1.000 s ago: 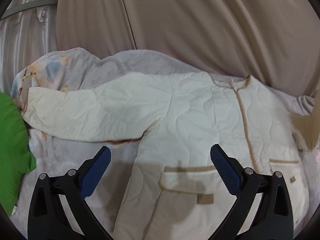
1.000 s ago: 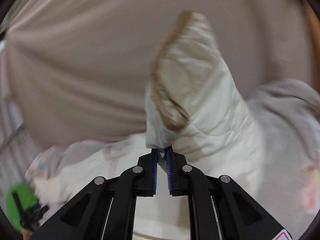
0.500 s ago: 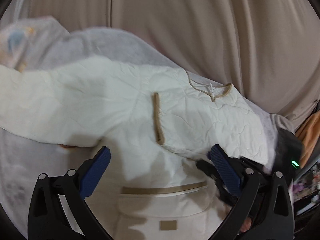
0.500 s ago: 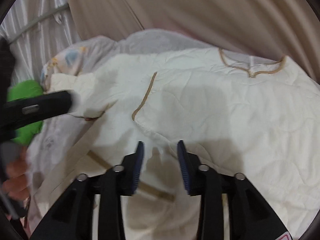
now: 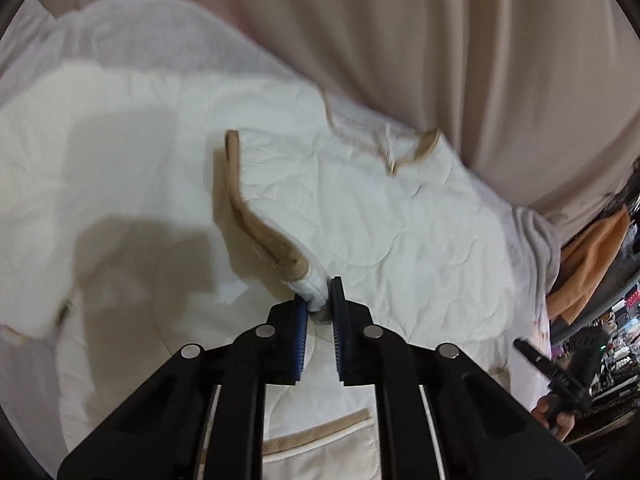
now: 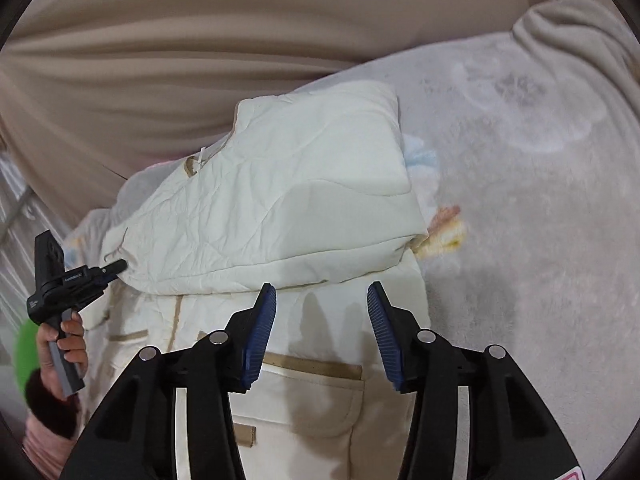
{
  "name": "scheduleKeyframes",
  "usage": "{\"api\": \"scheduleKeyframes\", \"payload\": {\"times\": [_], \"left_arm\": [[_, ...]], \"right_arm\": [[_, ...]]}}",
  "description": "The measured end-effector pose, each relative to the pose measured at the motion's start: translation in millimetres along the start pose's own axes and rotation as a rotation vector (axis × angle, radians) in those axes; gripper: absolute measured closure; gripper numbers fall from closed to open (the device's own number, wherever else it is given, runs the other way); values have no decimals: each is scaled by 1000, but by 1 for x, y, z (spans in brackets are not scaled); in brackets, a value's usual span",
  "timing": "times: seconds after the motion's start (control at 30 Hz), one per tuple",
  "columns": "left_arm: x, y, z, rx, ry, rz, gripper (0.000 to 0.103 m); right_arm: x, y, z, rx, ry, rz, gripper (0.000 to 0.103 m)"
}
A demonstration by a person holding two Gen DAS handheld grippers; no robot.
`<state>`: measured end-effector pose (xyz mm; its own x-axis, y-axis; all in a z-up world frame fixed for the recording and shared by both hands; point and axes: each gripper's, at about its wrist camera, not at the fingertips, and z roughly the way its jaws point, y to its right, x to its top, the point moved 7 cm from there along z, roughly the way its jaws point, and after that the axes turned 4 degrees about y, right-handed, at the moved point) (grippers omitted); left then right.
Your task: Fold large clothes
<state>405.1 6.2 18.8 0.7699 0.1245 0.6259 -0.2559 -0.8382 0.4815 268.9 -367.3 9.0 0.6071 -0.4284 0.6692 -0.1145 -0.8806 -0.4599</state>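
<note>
Two grippers worked one cream quilted jacket (image 5: 384, 224) that lay spread on a pale grey blanket (image 6: 532, 184), filling the centre and lower half of both wrist views. The left gripper (image 5: 320, 300) had its jaws clamped on the tan-trimmed cuff (image 5: 298, 270) of the sleeve folded across the chest, having just snapped together, with a bunch of white fabric pinched between the blue pads. In the right wrist view the same gripper showed at the left edge, held by a hand (image 6: 64, 344) in a dark cuff. The right gripper (image 6: 322, 300) hovered above the lower front near a patch pocket (image 6: 316, 392), its jaws apart after just opening, and nothing sat between them.

The likeliest trouble lay in the left grip. It looked to bite only a small bunch at the sleeve end, so a quick pull could strip the cuff out, or drag the folded sleeve and rumple the layer beneath. With the right gripper holding nothing, the body of the jacket had no anchor and might slide on the soft blanket. Blur in the left view left the depth of the bite uncertain.
</note>
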Motion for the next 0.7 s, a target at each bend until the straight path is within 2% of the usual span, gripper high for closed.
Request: {"api": "scheduleKeyframes", "payload": {"times": [0.07, 0.13, 0.17, 0.23, 0.3, 0.33, 0.43, 0.47, 0.6, 0.67, 0.7], "left_arm": [[15, -4, -15, 17, 60, 6, 94], [19, -14, -17, 60, 73, 7, 95], [17, -20, -13, 83, 65, 12, 95], [8, -36, -3, 139, 32, 16, 95], [-2, -52, 7, 158, 4, 2, 95], [-6, -57, 13, 159, -7, -8, 95], [-16, -67, 23, 152, -16, -32, 95], [-17, -67, 25, 158, -13, -29, 95], [-17, -67, 24, 181, 0, 9, 95], [-16, -68, 25, 178, 2, 13, 94], [-15, -70, 26, 180, 2, 18, 94]], "right_arm": [[1, -7, 19, 49, -29, 44, 55], [3, -10, 37, 68, -47, 82, 58], [7, -9, 42, 66, -39, 98, 62], [20, -13, 37, 80, 31, 103, 91], [31, -26, 22, 120, 109, 88, 95], [31, -27, 22, 91, 130, 58, 99], [11, -8, 65, -112, -9, -48, 103], [4, -3, 71, -132, -35, -57, 103], [11, -12, 31, -200, 38, -85, 102], [13, -12, 2, -224, 100, -59, 101], [20, -12, -9, -221, 141, -47, 94]]}}
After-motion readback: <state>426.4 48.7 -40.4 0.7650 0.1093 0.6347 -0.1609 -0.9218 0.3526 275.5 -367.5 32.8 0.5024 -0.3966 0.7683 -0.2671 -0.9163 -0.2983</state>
